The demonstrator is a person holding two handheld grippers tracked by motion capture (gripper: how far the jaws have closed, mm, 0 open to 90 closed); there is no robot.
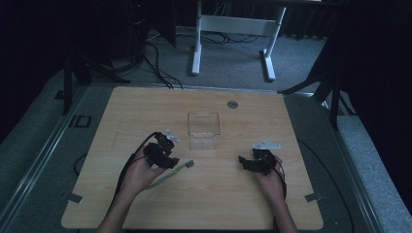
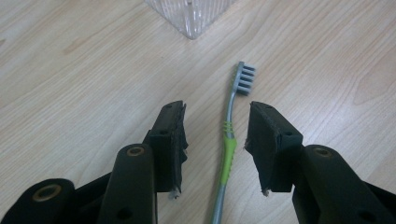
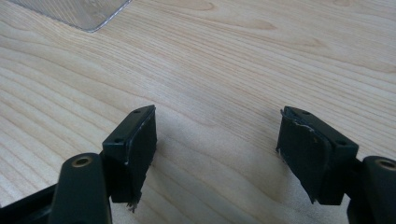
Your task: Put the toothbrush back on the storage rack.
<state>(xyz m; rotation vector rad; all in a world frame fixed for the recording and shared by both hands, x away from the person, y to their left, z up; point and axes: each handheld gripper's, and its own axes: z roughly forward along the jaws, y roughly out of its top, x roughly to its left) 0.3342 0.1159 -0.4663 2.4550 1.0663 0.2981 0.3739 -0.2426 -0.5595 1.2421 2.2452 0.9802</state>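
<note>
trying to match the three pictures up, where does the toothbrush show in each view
High view: the toothbrush lies left of centre on the table, head toward the clear box, by the left tool.
Left gripper view: toothbrush runs up the middle between the open jaws, untouched, bristles at the top.
Right gripper view: I can't find it there; bare wood lies between the open jaws.
Shared landmark: the clear box, centre in the high view, top edge in both gripper views.
</note>
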